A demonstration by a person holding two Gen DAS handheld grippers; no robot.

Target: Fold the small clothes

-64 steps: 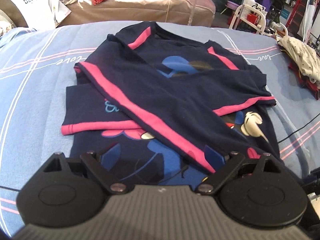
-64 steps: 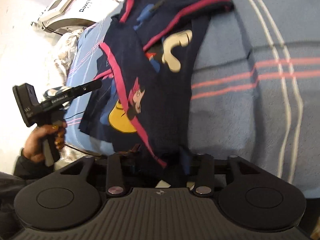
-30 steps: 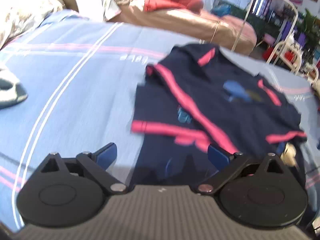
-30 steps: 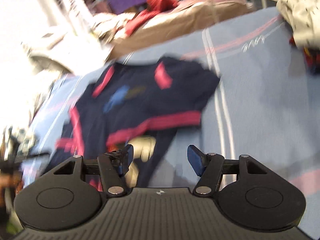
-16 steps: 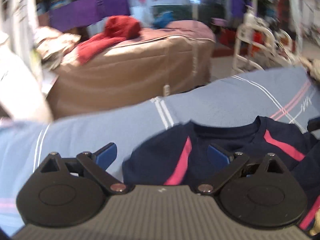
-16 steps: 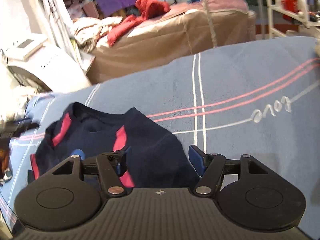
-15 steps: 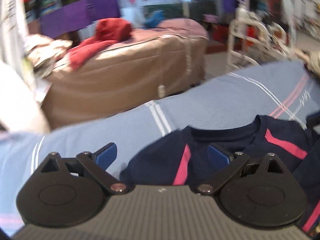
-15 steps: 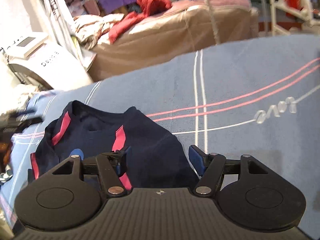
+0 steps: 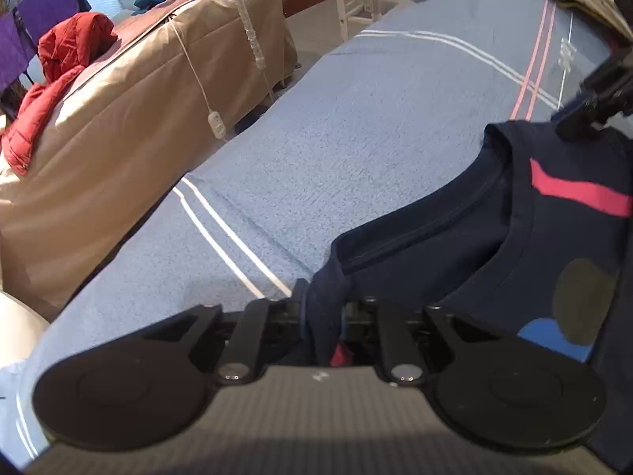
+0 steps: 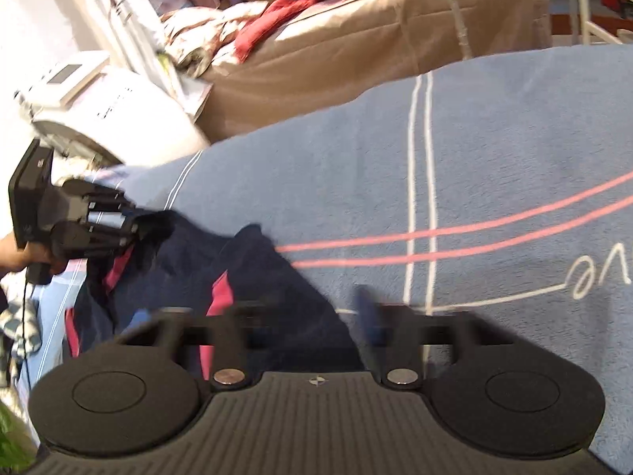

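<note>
A navy shirt with pink stripes [image 9: 455,253] lies on a blue blanket [image 9: 356,126], collar end toward me. My left gripper [image 9: 322,316] is shut on the shirt's shoulder edge near the collar; dark cloth bunches between its fingers. The right wrist view shows the left gripper [image 10: 130,225] pinching the shirt [image 10: 253,289] at the left. My right gripper [image 10: 312,324] sits over the other shoulder with its fingers still apart, cloth lying between them; motion blur smears them. The right gripper also shows in the left wrist view [image 9: 593,107] at the far right.
A brown-covered bed [image 9: 118,99] with a red garment [image 9: 59,63] stands beyond the blanket. A white machine [image 10: 91,107] sits at left. A white rack [image 10: 589,4] stands at the back right. A cord with a switch [image 9: 217,122] hangs by the bed.
Both grippers moved from the shirt's hem up to its collar end. The left gripper, open half a second ago, has closed on the shoulder. The right gripper's fingers have narrowed.
</note>
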